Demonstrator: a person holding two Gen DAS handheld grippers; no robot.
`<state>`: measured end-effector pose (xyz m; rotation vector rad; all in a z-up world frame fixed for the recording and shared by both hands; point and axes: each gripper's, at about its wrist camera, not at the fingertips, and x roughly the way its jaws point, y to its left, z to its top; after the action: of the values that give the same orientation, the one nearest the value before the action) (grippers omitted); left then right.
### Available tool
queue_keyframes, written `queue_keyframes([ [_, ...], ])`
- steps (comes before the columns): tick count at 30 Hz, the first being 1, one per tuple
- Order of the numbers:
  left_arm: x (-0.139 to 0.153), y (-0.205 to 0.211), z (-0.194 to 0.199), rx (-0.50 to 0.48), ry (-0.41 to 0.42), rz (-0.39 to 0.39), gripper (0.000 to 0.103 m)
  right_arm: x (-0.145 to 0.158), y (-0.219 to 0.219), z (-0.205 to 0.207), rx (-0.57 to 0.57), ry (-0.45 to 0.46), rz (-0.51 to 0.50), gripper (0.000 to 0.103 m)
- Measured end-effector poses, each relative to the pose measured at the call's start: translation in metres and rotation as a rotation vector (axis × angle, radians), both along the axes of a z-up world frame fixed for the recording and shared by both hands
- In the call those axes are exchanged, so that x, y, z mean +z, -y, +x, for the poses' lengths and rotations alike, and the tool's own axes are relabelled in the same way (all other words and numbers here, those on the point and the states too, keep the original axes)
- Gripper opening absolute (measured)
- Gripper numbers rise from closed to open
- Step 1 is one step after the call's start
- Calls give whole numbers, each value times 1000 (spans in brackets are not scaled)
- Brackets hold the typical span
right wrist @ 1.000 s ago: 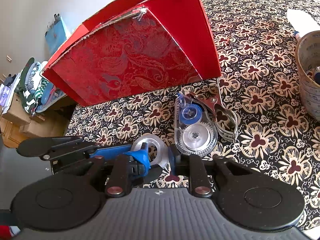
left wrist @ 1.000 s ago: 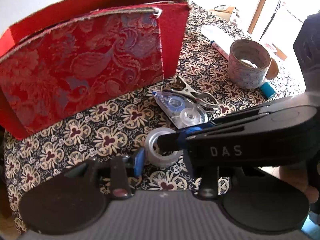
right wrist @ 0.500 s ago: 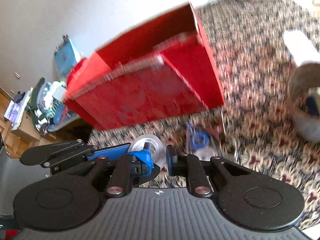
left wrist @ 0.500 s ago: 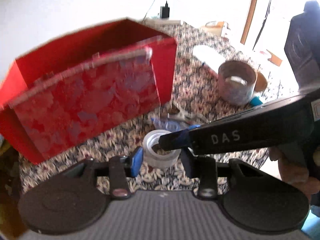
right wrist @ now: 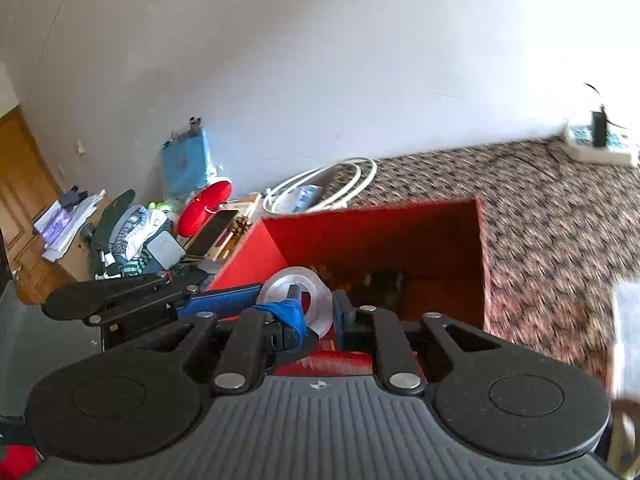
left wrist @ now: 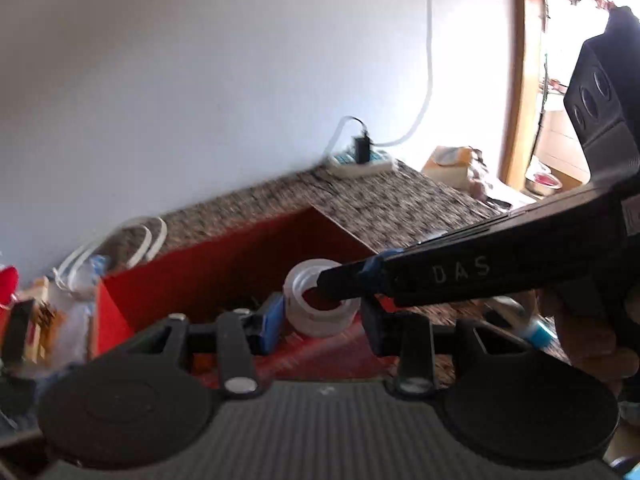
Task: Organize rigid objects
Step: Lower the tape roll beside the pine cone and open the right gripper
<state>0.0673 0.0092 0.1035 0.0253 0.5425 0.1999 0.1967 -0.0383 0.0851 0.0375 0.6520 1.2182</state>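
Note:
A clear tape roll hangs in the air over the open top of the red fabric-covered box. My left gripper is shut on it, one pad on each side of the roll. A black finger of my right gripper reaches in from the right, its tip inside the roll's hole. In the right wrist view the tape roll has its wall pinched by my right gripper, with the red box open just beyond. Dark items lie on the box floor.
The patterned tablecloth runs to the wall, where a power strip sits. A white cable coil lies behind the box. Clutter fills the space left of the table. A hand and a blue-capped marker are at right.
Both grippers have risen together with the tape roll, from the tablecloth in front of the box to above its open top. The left jaws have narrowed onto the roll.

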Motion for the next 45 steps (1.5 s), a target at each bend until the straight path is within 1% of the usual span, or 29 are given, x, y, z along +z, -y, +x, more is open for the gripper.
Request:
queue_keyframes([
  [3,5,-18,11,35,-5,22,40,-1,-26,11,41,-17,-29,0],
  [6,3,-44,25,74,-35,2,40,-11,-57,25,84,-63,-81,0],
  [10,-13,-80,36,127,-102,-51,40,-35,-92,40,141,-128,-170,0],
  [14,-37,-105,46,183,-194,-83,40,-61,-126,50,213,-214,-263,0],
  [18,-56,-118,49,239,-264,-93,40,-70,-146,56,282,-275,-305,0],
  [21,-61,-126,44,281,-278,-106,40,-76,-164,55,298,-311,-331,0],
  [23,-61,-134,40,301,-273,-138,38,-81,-176,55,302,-318,-356,0],
  [25,-60,-138,36,324,-263,-156,35,-85,-185,57,310,-369,-365,0],
  [28,-62,-141,31,343,-257,-166,35,-87,-191,60,311,-410,-352,1],
  [30,-66,-145,30,353,-261,-171,35,-85,-189,61,324,-427,-324,1],
  [32,-67,-143,30,356,-260,-150,35,-84,-185,61,322,-420,-308,1],
  [35,-68,-141,34,353,-265,-140,36,-81,-179,64,311,-419,-269,1],
  [37,-68,-138,38,351,-268,-125,36,-80,-175,68,282,-397,-260,1],
  [42,-66,-138,50,339,-269,-128,36,-78,-154,82,189,-347,-258,2],
  [45,-65,-138,60,343,-275,-126,40,-78,-137,93,125,-326,-257,3],
])
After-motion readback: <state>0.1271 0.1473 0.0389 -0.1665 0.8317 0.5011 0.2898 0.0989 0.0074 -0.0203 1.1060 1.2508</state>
